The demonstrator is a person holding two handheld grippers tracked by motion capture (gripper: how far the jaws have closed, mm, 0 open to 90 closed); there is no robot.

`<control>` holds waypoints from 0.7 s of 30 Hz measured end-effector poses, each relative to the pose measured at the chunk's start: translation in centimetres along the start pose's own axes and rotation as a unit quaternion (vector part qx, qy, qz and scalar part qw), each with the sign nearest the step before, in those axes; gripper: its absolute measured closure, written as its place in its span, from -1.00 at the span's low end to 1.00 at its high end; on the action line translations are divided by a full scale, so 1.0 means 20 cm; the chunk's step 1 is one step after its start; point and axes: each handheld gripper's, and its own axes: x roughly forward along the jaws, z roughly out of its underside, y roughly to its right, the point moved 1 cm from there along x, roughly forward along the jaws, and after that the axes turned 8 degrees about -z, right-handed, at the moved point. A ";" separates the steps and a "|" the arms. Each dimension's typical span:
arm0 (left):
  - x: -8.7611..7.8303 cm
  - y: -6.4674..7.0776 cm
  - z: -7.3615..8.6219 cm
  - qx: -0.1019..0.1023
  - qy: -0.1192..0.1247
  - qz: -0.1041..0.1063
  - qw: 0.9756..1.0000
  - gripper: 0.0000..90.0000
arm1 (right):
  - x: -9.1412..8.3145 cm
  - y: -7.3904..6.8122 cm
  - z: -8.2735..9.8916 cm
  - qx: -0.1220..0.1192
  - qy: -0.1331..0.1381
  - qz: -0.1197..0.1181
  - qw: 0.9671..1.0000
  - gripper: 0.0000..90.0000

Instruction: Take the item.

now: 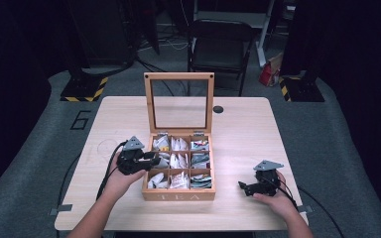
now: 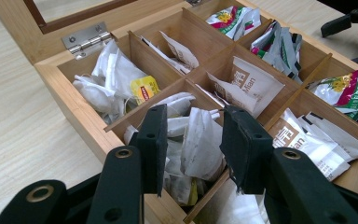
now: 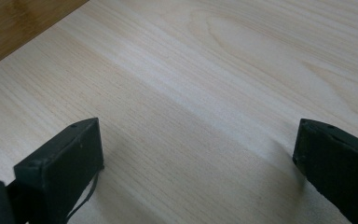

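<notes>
Trouble is most likely at the left tongs (image 2: pixel 191 135), which hang released just over the left middle compartment of the tea box (image 1: pixel 178 194), jaws apart above a heap of loose white tea bags (image 2: pixel 198 144). The bags lie tangled with their strings and tags, so a pinch here could lift two at once, or drag a neighbour up by its string and drop it on the table (image 1: pixel 248 134). The wooden dividers stand close on both sides of the jaws; a closing jaw could land on a divider instead of paper and slip off. The bags are thin and soft, so a hard squeeze may tear one.

The box sits in the middle of the table with its glass lid (image 1: pixel 179 103) standing open and upright at the back. It has nine compartments in three rows. In the left gripper view, the far left one holds white bags with a yellow tag (image 2: pixel 144 88); the middle column holds flat white and brown sachets (image 2: pixel 249 86); the right column holds green and red printed packets (image 2: pixel 347 91) and grey ones (image 2: pixel 277 42).

The right tongs (image 3: pixel 198 154) rest low over bare table to the right of the box, well apart from it, jaws wide and gripping nothing.
</notes>
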 end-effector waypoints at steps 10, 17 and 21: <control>0.03 0.00 0.02 -0.007 -0.002 0.005 1.000 0.37 | 0.00 0.00 0.00 0.000 0.000 0.000 1.000 -0.98; 0.04 0.01 0.02 -0.006 0.005 0.010 1.000 0.50 | 0.00 0.00 0.00 0.001 0.000 -0.001 1.000 -0.98; 0.04 0.01 0.02 -0.006 -0.002 0.015 1.000 0.56 | 0.00 0.00 0.00 0.001 0.000 -0.001 1.000 -0.98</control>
